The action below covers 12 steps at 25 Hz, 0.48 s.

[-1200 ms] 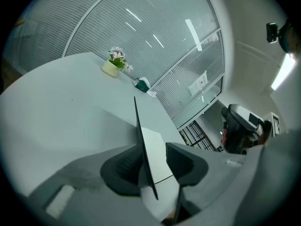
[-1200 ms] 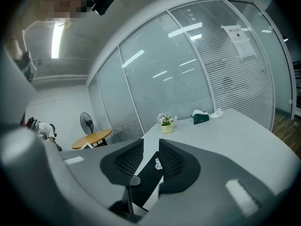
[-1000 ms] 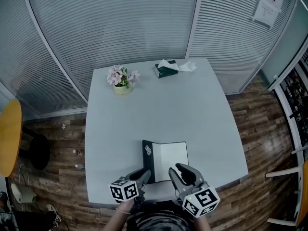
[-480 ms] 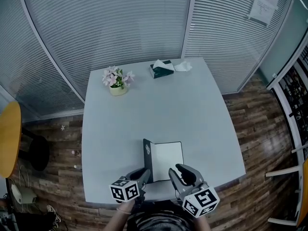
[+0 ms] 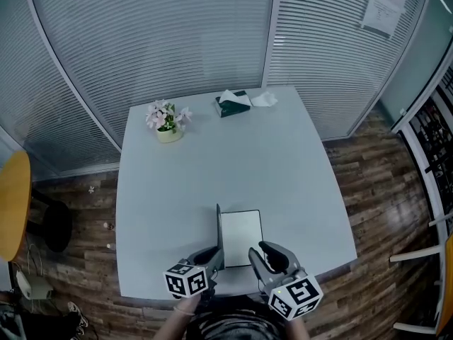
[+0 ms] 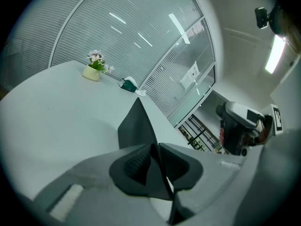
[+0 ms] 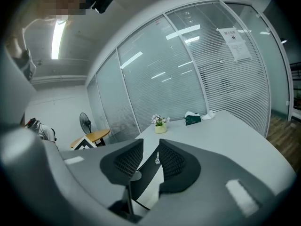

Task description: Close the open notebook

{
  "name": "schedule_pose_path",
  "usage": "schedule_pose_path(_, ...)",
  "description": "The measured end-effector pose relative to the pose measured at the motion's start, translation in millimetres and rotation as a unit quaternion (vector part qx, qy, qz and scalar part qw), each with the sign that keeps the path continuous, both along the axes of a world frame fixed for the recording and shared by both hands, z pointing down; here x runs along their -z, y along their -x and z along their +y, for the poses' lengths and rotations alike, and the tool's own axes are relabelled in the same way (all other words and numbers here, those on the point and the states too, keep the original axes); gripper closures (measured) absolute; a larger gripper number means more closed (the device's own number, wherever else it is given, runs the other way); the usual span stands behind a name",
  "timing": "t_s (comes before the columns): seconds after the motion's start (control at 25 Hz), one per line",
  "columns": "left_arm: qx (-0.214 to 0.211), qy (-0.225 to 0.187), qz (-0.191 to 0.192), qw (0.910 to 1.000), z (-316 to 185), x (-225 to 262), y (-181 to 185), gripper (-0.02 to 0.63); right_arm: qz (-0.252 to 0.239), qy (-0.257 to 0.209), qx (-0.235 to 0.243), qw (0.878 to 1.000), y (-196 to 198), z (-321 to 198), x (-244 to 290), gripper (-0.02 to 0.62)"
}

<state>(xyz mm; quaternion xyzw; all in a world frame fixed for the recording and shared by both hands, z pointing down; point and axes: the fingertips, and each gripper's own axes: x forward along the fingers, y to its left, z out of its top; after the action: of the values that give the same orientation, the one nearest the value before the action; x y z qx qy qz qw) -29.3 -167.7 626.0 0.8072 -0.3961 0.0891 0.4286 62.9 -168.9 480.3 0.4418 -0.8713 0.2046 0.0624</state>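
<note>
Head view. The notebook (image 5: 242, 236) sits at the near edge of the table (image 5: 177, 190), right in front of you. Its white page (image 5: 241, 241) lies flat and bare. The dark cover (image 5: 218, 227) stands on edge along the page's left side, about upright. Your left gripper (image 5: 216, 255) is at the cover's near end. Your right gripper (image 5: 258, 251) is just beside the page's near right corner. A flower pot (image 5: 167, 122) and a tissue box (image 5: 230, 105) are well apart, at the far side.

Left gripper view. The jaws are clamped on the near edge of the cover (image 6: 135, 126), pads pressed to both its faces. The cover rises as a thin dark sheet, tilting a little.

Right gripper view. The jaws of the right gripper (image 7: 149, 161) stand apart and hold nothing. Through the gap you see the cover (image 7: 146, 171) and the page (image 7: 151, 192) beyond; I cannot tell whether either reaches in between the pads.

Progress. Judged about half done: the cover is off the table and near the top of its swing, but the notebook is not shut. What is left is to carry the cover over onto the page, lay it flat and release. Watch that the notebook doesn't slide toward the table edge.
</note>
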Motion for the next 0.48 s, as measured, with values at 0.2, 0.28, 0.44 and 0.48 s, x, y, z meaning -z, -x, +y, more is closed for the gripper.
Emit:
schedule_pose_path(0.2,-0.01,0.0,-0.003,0.9999,-1.7,-0.7,-15.5,0.541,-0.001,0.001,-0.006,1.0,-10.9,1.4,-2.0,0.489)
schedule_pose_path(0.28,-0.015,0.0,-0.003,0.9999,-1.9,-0.6,-22.5,0.539,-0.002,0.0,-0.009,1.0,-15.7,2.4,-1.4,0.489)
schedule_pose_path(0.44,-0.025,0.001,-0.006,0.9997,-2.4,-2.7,-35.0,0.537,-0.002,0.0,-0.015,1.0,-25.3,4.7,-1.7,0.489)
schedule_pose_path(0.48,-0.027,0.001,-0.006,0.9996,-2.6,-3.5,-37.9,0.535,-0.002,0.0,-0.016,1.0,-27.8,5.1,-1.8,0.489)
